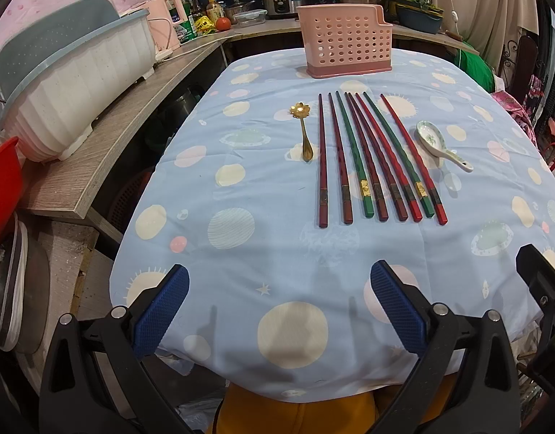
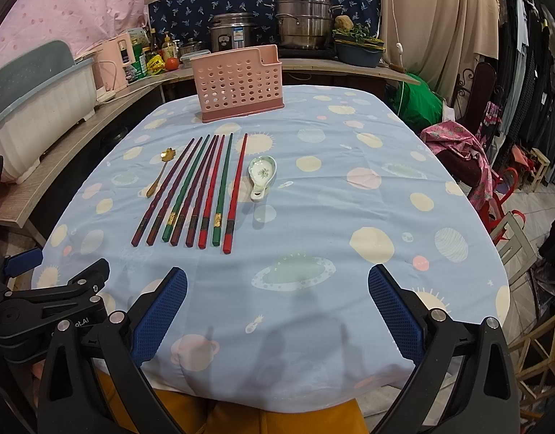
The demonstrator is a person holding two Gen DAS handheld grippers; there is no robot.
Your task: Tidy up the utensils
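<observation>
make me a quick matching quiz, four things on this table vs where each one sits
Things:
1. gold spoon
2. ceramic spoon
3. pink holder
4. chopsticks

Places:
A. far end of the table, upright
B. in a row between the two spoons
C. left of the row
D. right of the row

Pairs: 1-C, 2-D, 3-A, 4-B

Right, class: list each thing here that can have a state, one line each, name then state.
Left gripper: open, holding nothing.
Right gripper: open, holding nothing.
Basket: upright, looks empty.
Chopsticks: eight, flat in a row, not in basket.
Gold spoon: flat, left of chopsticks.
China spoon: flat, bowl up, right of chopsticks.
</observation>
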